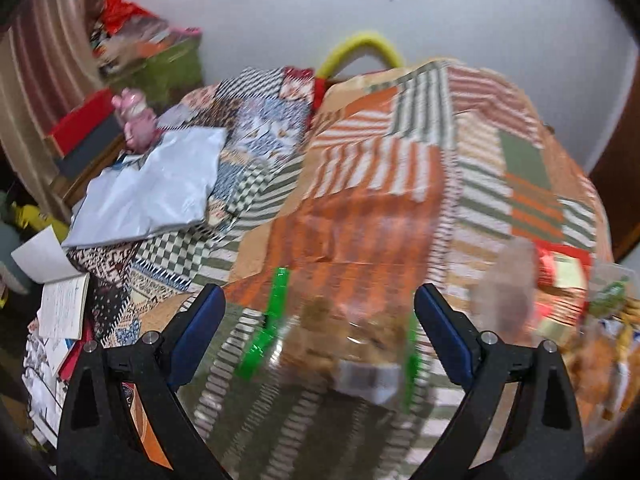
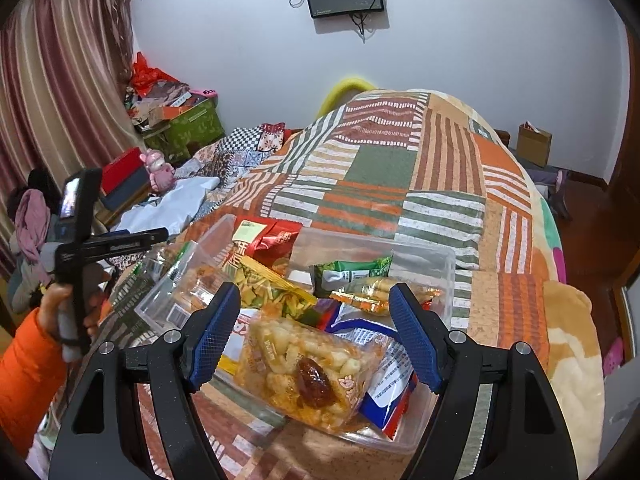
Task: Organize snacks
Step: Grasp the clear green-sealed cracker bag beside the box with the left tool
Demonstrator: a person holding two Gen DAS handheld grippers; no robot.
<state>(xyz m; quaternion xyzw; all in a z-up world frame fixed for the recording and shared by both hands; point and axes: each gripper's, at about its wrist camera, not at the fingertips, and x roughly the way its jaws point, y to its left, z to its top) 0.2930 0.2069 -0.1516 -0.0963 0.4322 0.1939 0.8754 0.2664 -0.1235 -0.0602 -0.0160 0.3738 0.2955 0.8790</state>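
In the right wrist view, a clear plastic tub (image 2: 448,264) on the bed holds several snack packets: a puffed-rice bar with a date (image 2: 304,368), a green packet (image 2: 352,270), a red packet (image 2: 276,236) and a yellow-green packet (image 2: 272,284). My right gripper (image 2: 314,330) is open just above the rice bar. In the left wrist view, my left gripper (image 1: 318,324) is open around a blurred clear container with green clips (image 1: 344,356) holding brown snacks. The left tool also shows in the right wrist view (image 2: 80,248), beside a second clear container (image 2: 176,304).
The bed is covered by a striped patchwork quilt (image 2: 380,168). A white plastic bag (image 1: 152,192), a pink toy (image 1: 136,120) and books (image 1: 60,308) lie at the left. A green box (image 2: 192,124) and curtains stand behind. More snack packets (image 1: 568,280) lie at the right.
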